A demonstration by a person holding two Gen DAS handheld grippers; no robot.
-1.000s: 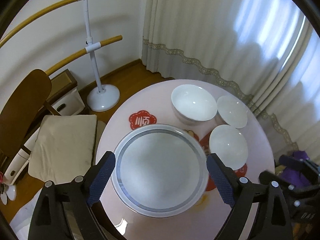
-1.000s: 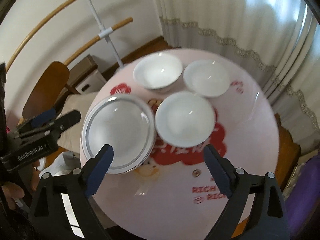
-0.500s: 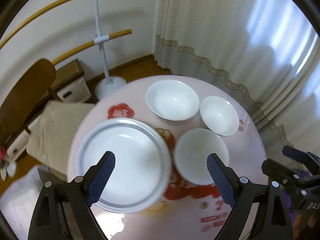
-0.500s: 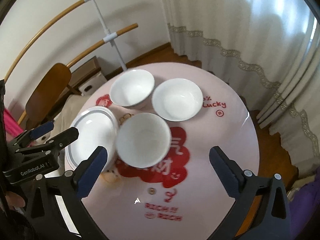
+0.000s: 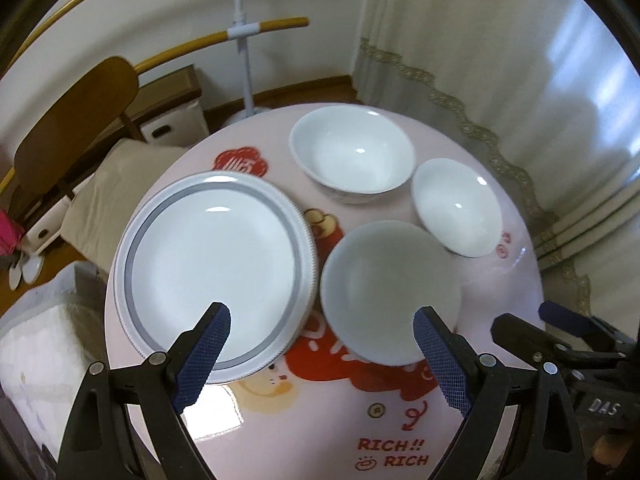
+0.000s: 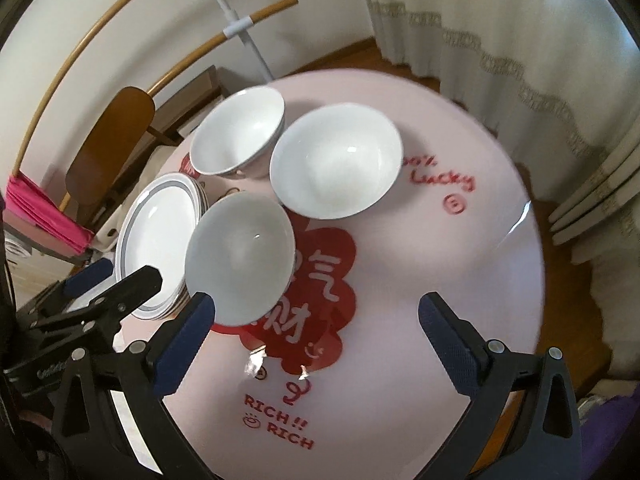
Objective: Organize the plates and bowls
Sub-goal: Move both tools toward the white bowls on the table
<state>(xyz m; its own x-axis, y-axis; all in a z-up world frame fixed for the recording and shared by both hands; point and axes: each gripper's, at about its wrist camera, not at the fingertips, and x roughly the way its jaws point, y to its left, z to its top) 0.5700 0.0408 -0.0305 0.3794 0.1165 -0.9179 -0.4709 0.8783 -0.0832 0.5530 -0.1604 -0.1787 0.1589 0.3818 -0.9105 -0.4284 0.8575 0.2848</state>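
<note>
On the round pink table point(image 5: 304, 420) stands a stack of grey-rimmed plates point(image 5: 216, 268) at the left. A deep white bowl point(image 5: 352, 152) sits at the back, a smaller bowl point(image 5: 456, 206) to its right, and a third bowl point(image 5: 388, 292) nearest me. My left gripper point(image 5: 320, 316) hangs open above the gap between the plates and the nearest bowl, holding nothing. My right gripper point(image 6: 318, 304) is open wide over the table's red print, empty, with the nearest bowl point(image 6: 240, 256) just beyond its left finger. The plates point(image 6: 160, 236) lie further left.
A wooden chair point(image 5: 76, 120) with a beige cushion point(image 5: 120, 196) stands left of the table. Behind it are a white pole stand with wooden bars point(image 5: 244, 40) and low boxes. Curtains point(image 5: 500, 60) hang close at the back right. The table's front half point(image 6: 400, 340) bears only printed red letters.
Both grippers have shifted right and sunk toward the table. The left one went from over the plates to the gap beside the nearest bowl. The right gripper's jaws stand wider.
</note>
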